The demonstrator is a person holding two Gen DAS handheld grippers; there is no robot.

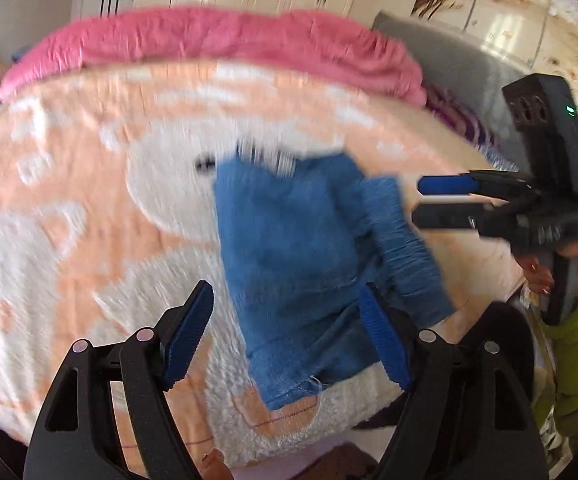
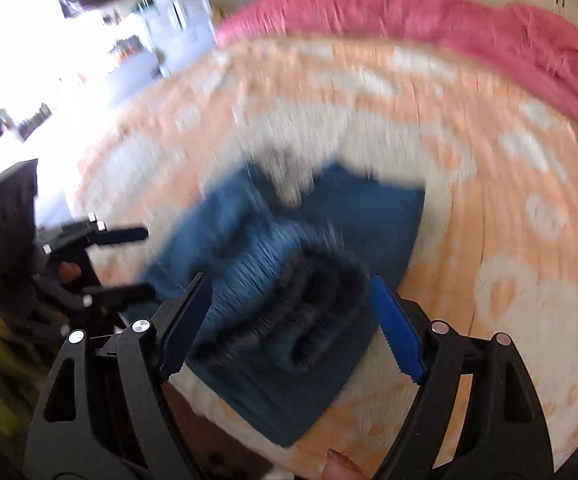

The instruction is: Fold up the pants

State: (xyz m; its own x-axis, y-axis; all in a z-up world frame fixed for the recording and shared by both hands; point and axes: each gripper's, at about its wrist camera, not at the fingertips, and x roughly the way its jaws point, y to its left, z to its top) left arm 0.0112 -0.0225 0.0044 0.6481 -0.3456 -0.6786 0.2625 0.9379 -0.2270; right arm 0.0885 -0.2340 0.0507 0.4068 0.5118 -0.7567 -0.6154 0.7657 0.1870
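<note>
Lying folded into a compact bundle on the bed's peach blanket (image 1: 69, 200), the blue pants (image 1: 289, 248) look nearly done; left tongs (image 1: 287, 332) and right tongs (image 2: 289, 328) both gape wide, holding nothing.

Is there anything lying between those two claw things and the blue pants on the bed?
Nothing visible is in the way. The blue pants lie alone on the peach and white blanket, right in front of the open left gripper. The right gripper, also open, hangs directly over the bunched waistband. The pink bedding lies far behind.
</note>
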